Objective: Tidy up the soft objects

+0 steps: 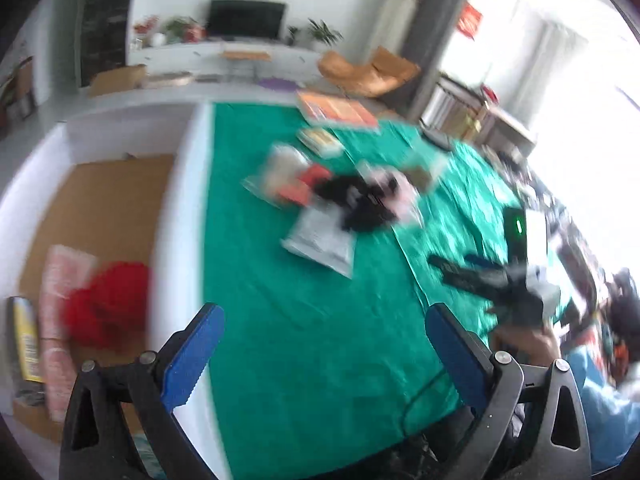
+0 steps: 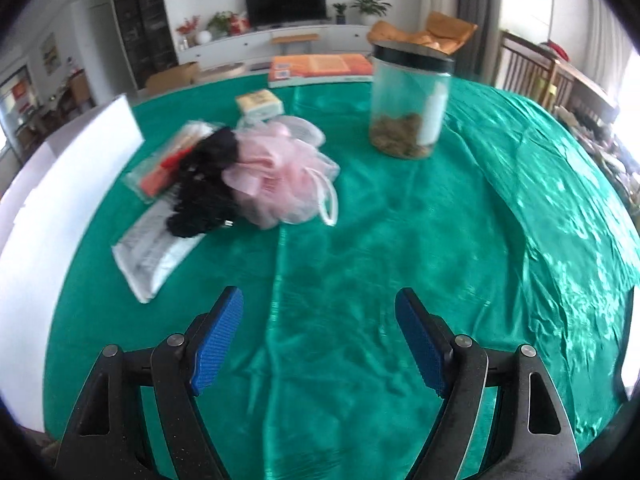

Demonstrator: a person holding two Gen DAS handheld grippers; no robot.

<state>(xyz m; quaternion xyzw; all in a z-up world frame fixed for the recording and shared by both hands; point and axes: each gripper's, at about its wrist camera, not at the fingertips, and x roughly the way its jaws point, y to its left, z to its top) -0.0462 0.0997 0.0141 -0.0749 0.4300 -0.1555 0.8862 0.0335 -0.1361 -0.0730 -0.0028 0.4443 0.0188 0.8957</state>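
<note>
A pink mesh bath puff (image 2: 280,172) and a black fuzzy soft item (image 2: 204,188) lie together on the green tablecloth (image 2: 400,240), left of centre. They also show, blurred, in the left wrist view: black item (image 1: 356,200), pink puff (image 1: 400,192). A red fluffy item (image 1: 108,308) lies inside a cardboard box (image 1: 100,208) left of the table. My left gripper (image 1: 324,316) is open and empty above the table's near edge. My right gripper (image 2: 320,300) is open and empty over bare cloth; it shows at the right in the left wrist view (image 1: 472,268).
A clear jar with a black lid (image 2: 408,104) stands behind the puff. A white packet (image 2: 156,252), an orange-and-clear packet (image 2: 168,164), a small box (image 2: 260,104) and an orange book (image 2: 320,68) lie on the table. A white box wall (image 2: 60,184) stands at the left.
</note>
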